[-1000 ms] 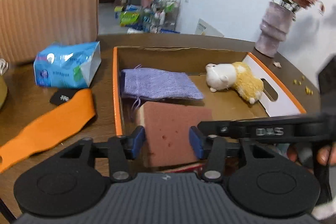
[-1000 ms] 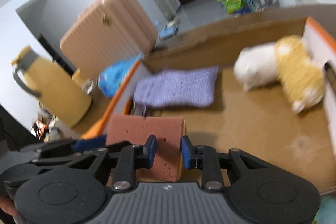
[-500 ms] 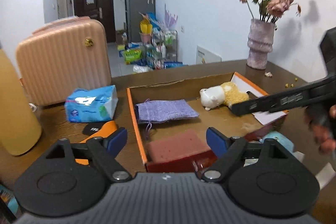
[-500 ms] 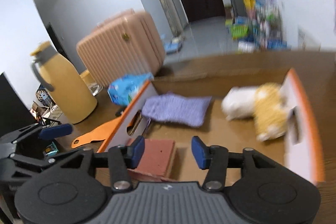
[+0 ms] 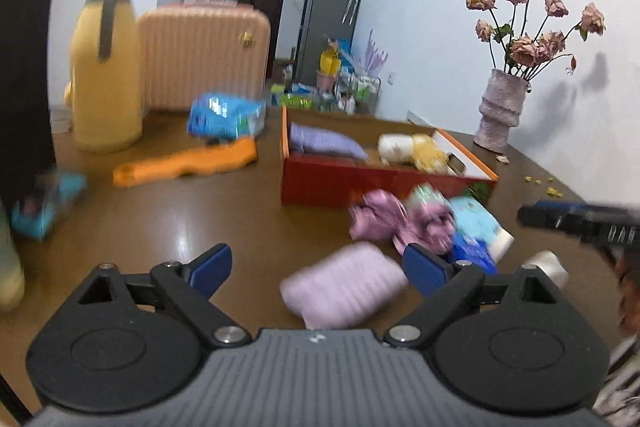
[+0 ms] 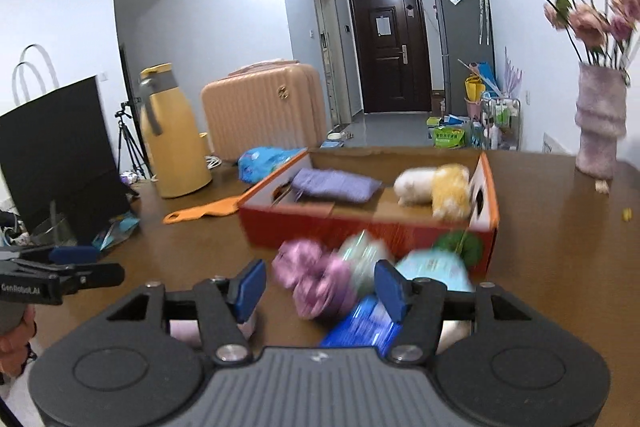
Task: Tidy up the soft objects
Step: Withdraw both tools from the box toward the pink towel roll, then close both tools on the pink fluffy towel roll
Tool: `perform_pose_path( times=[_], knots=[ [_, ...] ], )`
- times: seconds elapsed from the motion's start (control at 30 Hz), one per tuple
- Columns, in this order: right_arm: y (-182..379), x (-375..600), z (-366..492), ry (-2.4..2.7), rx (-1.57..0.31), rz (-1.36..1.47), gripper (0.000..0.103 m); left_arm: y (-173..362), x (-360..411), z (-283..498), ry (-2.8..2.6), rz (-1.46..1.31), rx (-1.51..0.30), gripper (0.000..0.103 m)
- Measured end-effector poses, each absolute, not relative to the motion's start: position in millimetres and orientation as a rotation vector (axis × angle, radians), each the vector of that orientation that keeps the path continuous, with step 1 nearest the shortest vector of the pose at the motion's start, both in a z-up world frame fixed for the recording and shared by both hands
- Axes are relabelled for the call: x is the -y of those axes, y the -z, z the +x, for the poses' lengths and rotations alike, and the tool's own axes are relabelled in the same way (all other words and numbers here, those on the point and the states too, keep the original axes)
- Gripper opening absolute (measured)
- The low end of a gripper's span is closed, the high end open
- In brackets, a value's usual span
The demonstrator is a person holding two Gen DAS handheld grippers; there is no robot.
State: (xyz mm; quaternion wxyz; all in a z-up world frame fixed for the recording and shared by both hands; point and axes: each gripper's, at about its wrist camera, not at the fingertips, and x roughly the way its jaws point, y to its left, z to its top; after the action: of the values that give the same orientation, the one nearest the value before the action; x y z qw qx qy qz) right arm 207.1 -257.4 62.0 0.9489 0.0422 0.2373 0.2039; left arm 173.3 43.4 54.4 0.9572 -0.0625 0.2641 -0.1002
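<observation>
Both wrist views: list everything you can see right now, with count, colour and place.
box: 1, orange-red, table centre
pouch: 1, lavender, inside box, left
plush toy: 1, white and yellow, inside box, right
pink roll: 1, pale pink, on table before left hand-held gripper
purple bundle: 1, mauve, blurred, in front of box
blue packets: about 2, light and dark blue, beside bundle
thermos: 1, yellow, far left
suitcase: 1, peach, behind table
orange tool: 1, left of box
vase: 1, mauve, dried roses, far right
left hand-held gripper: open, empty
right hand-held gripper: open, empty
</observation>
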Motion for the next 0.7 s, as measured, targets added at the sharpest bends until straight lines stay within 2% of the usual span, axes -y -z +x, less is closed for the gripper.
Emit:
perform_pose_path(
  times=[0.27,0.53,0.7],
  knots=[
    [-2.8,246.9,150.3,-0.423,-0.662,0.133,0.061,-15.3,-54.4,145.2,0.205,-0.166,-0.686,0.094],
    [-1.9,246.0,157.3,-0.371,-0.659,0.095,0.061,-5.2,-62.6,167.5,0.227,-0.232,-0.722,0.094],
    [-11.4,227.6,191.0,-0.429,-0.629,0.107,0.061,-3.4,-69.3,204.7,0.294,-0.398,-0.75,0.093]
  ],
)
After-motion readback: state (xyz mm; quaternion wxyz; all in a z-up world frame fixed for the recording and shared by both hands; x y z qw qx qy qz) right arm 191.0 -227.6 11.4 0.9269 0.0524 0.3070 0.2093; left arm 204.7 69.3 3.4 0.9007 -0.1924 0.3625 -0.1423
